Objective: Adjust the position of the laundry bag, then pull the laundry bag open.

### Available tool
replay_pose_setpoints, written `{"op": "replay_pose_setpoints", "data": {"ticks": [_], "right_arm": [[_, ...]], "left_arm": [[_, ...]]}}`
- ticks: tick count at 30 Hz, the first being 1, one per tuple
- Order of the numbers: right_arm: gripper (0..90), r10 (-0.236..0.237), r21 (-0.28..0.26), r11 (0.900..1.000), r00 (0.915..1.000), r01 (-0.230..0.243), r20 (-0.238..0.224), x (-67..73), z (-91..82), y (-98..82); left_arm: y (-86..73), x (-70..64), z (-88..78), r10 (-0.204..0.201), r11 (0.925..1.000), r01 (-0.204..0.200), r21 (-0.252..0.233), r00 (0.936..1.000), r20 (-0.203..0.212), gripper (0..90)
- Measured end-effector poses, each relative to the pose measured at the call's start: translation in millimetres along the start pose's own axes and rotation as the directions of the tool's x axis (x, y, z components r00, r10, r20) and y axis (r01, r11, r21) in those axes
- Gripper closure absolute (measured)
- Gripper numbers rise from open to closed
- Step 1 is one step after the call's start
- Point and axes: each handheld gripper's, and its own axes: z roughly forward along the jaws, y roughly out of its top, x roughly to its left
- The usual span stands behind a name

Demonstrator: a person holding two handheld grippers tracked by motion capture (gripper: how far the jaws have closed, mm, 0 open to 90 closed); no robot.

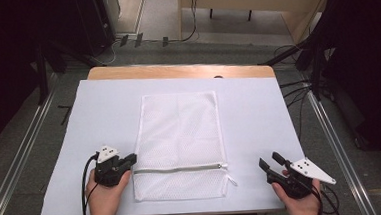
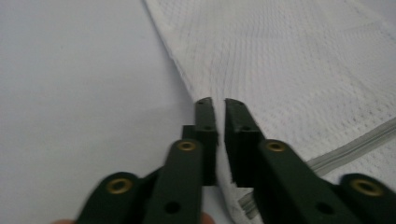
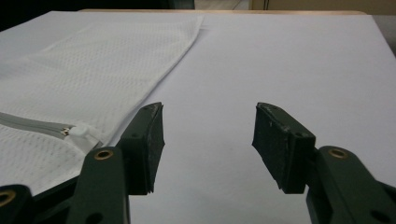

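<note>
A white mesh laundry bag (image 1: 180, 133) lies flat in the middle of the table, and its grey zipper (image 1: 179, 169) runs across near the front end. My left gripper (image 1: 131, 157) sits at the bag's left edge, level with the zipper. In the left gripper view, my left gripper (image 2: 215, 100) has its jaws a thin slit apart, over the edge of the bag (image 2: 289, 60), and no mesh is pinched between them. My right gripper (image 1: 269, 159) rests right of the bag, off the mesh. In the right gripper view, my right gripper (image 3: 208, 109) is open over bare table, with the zipper pull (image 3: 77, 131) to its left.
A white sheet (image 1: 253, 108) covers the table, with a wooden strip (image 1: 176, 70) showing along the far edge. Cables, dark stands and metal rails (image 1: 330, 129) are on the floor to both sides and behind.
</note>
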Motion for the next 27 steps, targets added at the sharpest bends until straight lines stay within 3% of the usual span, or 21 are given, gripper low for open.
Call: {"op": "replay_pose_setpoints", "data": {"ticks": [3,8,16,19,27], "right_arm": [[49.2,0.006,0.016,1.0,0.9999,-0.005,-0.016,6.2,-0.6,1.2],[52.2,-0.003,0.036,0.999,0.9996,0.004,-0.028,16.7,-1.3,2.3],[59.5,0.004,0.119,0.993,0.9909,0.012,-0.134,36.5,5.5,4.6],[59.6,0.017,0.154,0.988,0.9885,0.006,-0.15,43.8,9.3,4.1],[60.6,0.016,0.188,0.982,0.9884,0.013,-0.151,53.7,13.8,1.8]], "left_arm": [[0.4,0.0,-4.9,0.01,0.9992,-0.011,-0.038,0.9996,-0.026,60.4],[3.4,2.4,-15.6,-0.01,0.995,0.006,-0.1,0.9993,-0.037,49.1],[6.8,-5.8,-20.9,-0.001,0.9929,0.001,-0.119,1.0,0.001,48.0],[7.9,-12.7,-20.5,0.007,0.9921,-0.004,-0.125,0.9997,0.022,48.1],[9.0,-33.0,-16.9,0.055,0.9927,-0.047,-0.111,0.9961,0.069,50.1]]}}
